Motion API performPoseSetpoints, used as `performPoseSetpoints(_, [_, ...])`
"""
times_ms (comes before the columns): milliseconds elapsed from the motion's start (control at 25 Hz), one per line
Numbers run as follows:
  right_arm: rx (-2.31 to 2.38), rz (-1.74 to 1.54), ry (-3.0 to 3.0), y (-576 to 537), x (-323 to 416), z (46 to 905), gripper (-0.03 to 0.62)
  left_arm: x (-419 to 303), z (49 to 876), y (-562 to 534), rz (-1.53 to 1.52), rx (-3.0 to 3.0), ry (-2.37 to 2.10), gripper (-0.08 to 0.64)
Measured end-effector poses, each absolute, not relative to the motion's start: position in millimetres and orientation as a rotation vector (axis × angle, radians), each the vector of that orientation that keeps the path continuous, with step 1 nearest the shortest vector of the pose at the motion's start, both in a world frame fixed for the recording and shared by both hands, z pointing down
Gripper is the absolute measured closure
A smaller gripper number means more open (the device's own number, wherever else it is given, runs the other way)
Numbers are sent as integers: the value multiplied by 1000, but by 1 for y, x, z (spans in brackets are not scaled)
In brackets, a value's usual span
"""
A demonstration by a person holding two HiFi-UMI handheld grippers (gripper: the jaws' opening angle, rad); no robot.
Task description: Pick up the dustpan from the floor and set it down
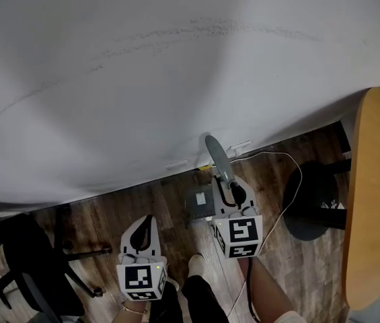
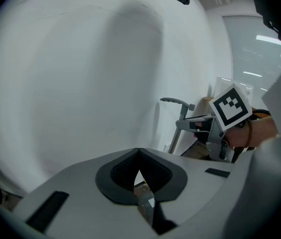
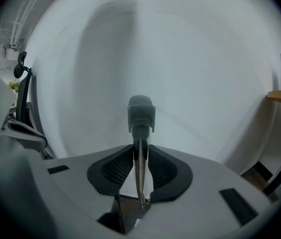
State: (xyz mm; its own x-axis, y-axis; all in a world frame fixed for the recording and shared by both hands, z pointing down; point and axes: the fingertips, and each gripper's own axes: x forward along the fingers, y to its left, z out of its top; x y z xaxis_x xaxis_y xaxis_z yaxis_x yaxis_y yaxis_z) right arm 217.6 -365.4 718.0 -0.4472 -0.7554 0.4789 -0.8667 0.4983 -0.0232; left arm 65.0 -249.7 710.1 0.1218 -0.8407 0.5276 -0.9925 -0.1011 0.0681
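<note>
Right gripper (image 3: 140,151): jaws part-open, clamped on thin metal shaft of grey long-handled dustpan (image 1: 201,199), just below grey plastic grip (image 3: 140,114). Handle near upright, top toward white wall (image 1: 176,79). Dark pan low, near wall base over brown wood floor (image 1: 109,214); floor contact unclear. Left gripper (image 2: 139,153): jaws together, nothing between, apart from dustpan.

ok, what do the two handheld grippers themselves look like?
Both look alike. The left gripper and right gripper have pale grey moulded shells and black textured pads lining the jaws. Each has a white cube with black square markers at the back. A dark band sits on the right wrist.
</note>
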Motion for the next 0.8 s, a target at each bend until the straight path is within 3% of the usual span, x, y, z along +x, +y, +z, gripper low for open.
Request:
performPoseSetpoints(360, [1351,399,-2323,-359,219,718,494,57,703,-243,509,1993,-1783,543])
performPoseSetpoints(800, [1385,483,-2269,-338,229,703,437,48,661,-241,485,2046,-1795,543])
